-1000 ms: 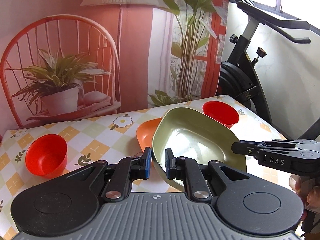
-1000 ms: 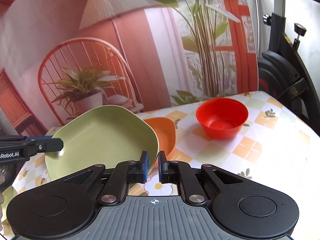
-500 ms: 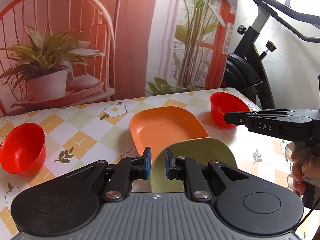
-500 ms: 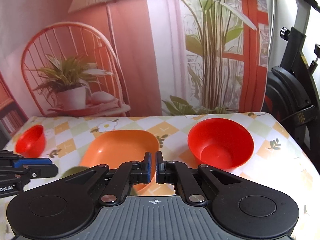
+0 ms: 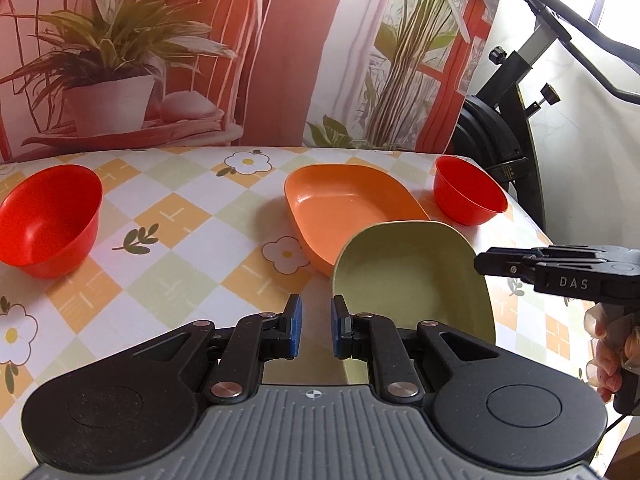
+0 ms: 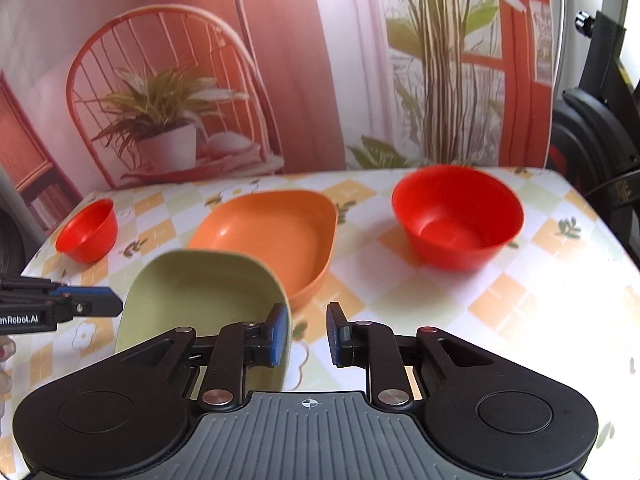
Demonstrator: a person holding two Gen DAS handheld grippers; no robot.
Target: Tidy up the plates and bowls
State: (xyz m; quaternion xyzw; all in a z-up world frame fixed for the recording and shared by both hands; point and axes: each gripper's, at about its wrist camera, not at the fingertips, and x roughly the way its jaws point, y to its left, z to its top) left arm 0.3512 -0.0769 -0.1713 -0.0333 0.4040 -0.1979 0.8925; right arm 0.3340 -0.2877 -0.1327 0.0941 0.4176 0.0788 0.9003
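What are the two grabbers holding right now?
Nothing. Both the left gripper and the right gripper have open jaws with nothing between them. The green plate sits beside them, partly over the orange plate.

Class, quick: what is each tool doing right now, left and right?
Left tool: open, holding nothing.
Right tool: open, holding nothing; the green plate lies beside it.
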